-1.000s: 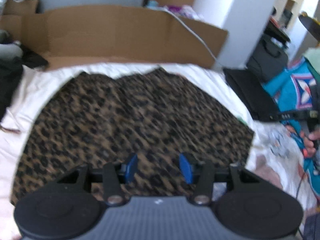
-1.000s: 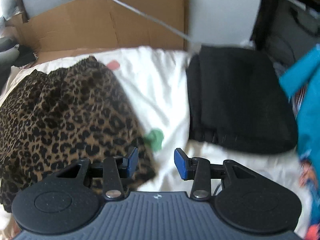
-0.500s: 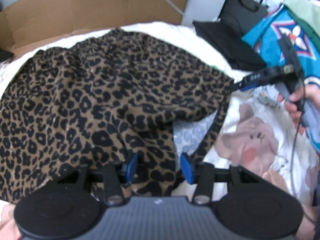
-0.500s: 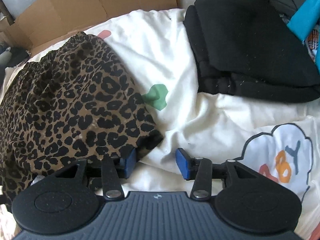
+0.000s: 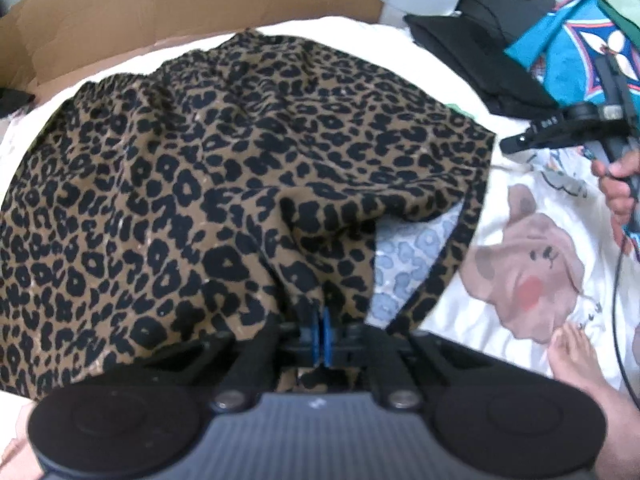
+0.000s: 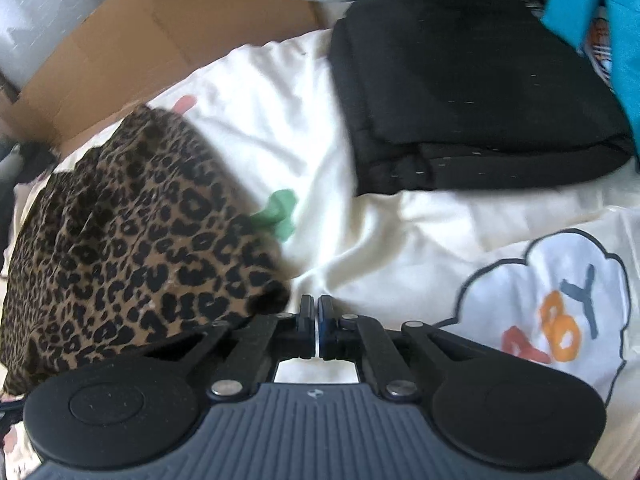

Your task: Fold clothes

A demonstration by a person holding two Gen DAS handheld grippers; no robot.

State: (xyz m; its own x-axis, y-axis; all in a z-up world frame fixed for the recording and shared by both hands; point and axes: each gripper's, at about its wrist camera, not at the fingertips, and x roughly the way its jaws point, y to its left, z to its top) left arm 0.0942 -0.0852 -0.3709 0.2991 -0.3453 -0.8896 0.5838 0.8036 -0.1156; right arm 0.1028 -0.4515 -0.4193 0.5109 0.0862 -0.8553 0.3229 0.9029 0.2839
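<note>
A leopard-print garment (image 5: 208, 168) lies spread on a white printed sheet (image 5: 500, 320), its near hem bunched and lifted so the pale inside shows. My left gripper (image 5: 320, 334) is closing tight, and its blue pads pinch that near hem. In the right wrist view the garment's right corner (image 6: 264, 300) lies just left of my right gripper (image 6: 318, 320). Its jaws are closing together over the sheet (image 6: 360, 248), and I see no leopard fabric between them. From the left wrist view the right gripper (image 5: 507, 145) sits beside that corner, held in a hand (image 5: 616, 188).
A folded black garment (image 6: 480, 80) lies at the far right of the bed. Behind the bed stands flattened cardboard (image 5: 160, 8). A teal patterned cloth (image 5: 572, 40) is at the far right. A bare foot (image 5: 572, 356) rests on the sheet near my left gripper.
Both grippers dropped toward the bed and went from open to shut. The left one closed on the garment's near hem. The right one closed just right of the garment's corner.
</note>
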